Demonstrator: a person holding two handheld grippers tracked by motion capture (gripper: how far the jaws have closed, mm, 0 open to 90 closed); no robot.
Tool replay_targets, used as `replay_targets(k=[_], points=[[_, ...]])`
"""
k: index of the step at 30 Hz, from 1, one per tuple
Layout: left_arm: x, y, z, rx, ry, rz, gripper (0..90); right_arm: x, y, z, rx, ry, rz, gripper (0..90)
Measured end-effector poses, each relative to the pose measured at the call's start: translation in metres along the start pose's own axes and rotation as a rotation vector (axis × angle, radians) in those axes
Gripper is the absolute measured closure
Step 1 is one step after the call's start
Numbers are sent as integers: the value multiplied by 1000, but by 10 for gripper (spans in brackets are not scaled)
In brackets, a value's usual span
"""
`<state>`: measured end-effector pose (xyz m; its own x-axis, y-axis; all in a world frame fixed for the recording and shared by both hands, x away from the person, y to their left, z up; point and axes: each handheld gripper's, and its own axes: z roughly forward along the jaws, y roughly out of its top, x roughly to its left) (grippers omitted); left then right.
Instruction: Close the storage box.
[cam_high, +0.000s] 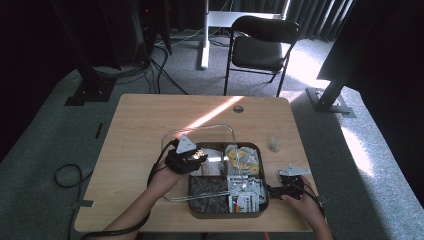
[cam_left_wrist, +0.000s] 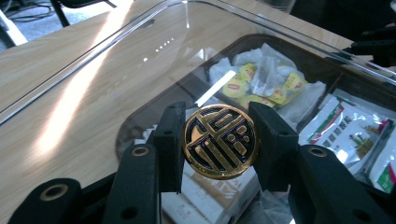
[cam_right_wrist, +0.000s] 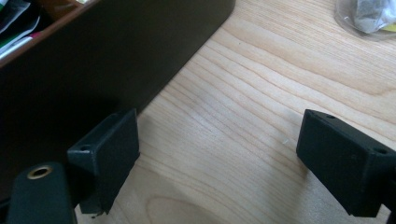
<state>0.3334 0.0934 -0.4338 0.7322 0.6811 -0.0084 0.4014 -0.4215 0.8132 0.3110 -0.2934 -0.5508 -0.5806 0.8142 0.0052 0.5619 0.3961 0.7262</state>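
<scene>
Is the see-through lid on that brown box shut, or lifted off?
Lifted off. The clear lid, held by its gold knob in the left gripper, sits shifted left, uncovering the box.

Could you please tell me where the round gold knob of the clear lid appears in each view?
High view: the knob sits left of centre, in the left gripper.
Left gripper view: lower centre, clamped between the jaws.
Right gripper view: not in it.
Shared landmark: the dark tray.

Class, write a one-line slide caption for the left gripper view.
Left tool clamps the gold-and-black round knob of a clear lid, held above a tea-bag tray.
</scene>
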Motion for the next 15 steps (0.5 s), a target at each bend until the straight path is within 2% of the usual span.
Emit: replay_targets(k=[6,15], points=[[-7,2,5,6,-25,15,592,0,0,0,0,0,0,125],[-25,10,15,1,-70,40,592,0,0,0,0,0,2,125]])
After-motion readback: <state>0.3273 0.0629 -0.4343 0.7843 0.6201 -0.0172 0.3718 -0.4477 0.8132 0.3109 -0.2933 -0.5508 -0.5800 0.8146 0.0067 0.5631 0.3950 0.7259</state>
